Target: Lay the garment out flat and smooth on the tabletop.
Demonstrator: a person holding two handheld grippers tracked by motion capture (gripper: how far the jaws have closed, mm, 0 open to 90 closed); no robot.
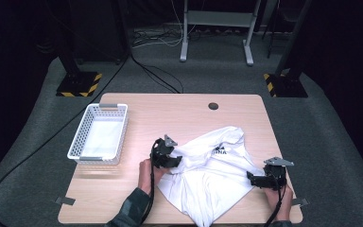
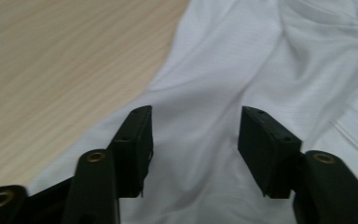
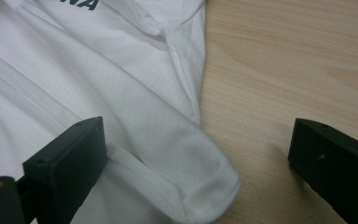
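White shirt [image 1: 215,175] lies crumpled on wooden table [image 1: 179,111], right of white basket [image 1: 99,134], hem spilling over near edge. Left gripper [image 1: 176,161] at shirt's left edge — jaws apart, cloth beneath them, nothing clamped. Right gripper [image 1: 251,178] at shirt's right side — jaws wide apart, straddling a sleeve end [image 3: 205,186] and bare wood. Dark lettering [image 1: 220,151] faces up near shirt's middle. Basket stands well apart from shirt.
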